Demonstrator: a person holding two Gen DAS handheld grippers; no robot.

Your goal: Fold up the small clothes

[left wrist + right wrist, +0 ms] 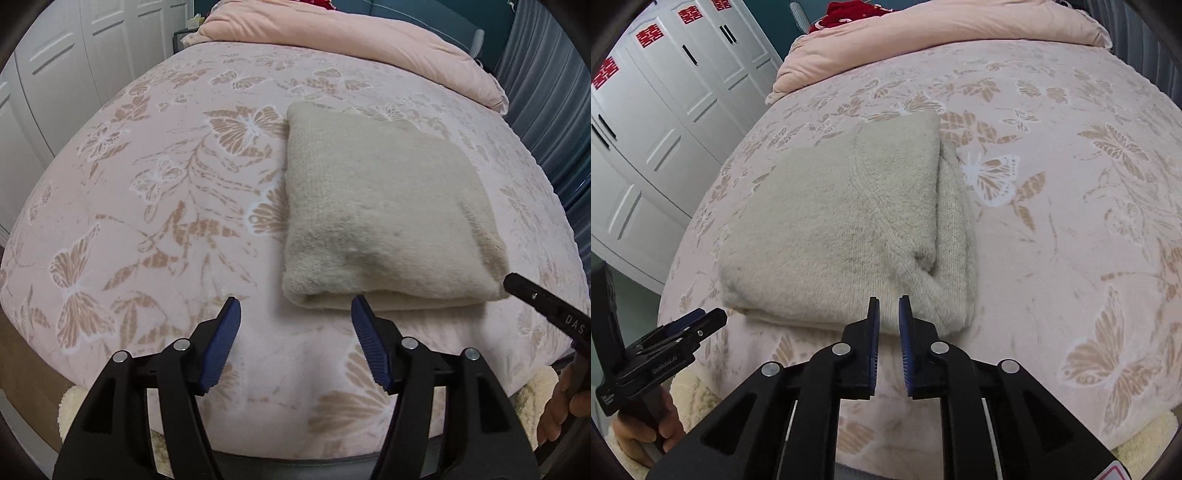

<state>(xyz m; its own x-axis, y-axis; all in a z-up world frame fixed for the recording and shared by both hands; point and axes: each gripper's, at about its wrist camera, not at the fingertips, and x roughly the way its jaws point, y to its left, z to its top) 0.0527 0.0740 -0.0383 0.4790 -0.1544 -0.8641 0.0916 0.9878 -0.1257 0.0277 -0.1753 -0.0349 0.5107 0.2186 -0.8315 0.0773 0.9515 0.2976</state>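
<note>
Already folded into a thick rectangle, the cream sweater (380, 214) lies on the bed (155, 206) with its pink butterfly cover — right of centre in the left wrist view, centre-left in the right wrist view. Left tongs (295, 314) are spread wide just short of its near edge, holding nothing; right tongs (888, 310) — blue pads narrowly parted, gripping nothing — sit over the sweater's near edge.

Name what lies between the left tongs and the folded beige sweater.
Only bare butterfly-print blanket; the left wrist view shows the left tongs open, just short of the sweater.
</note>
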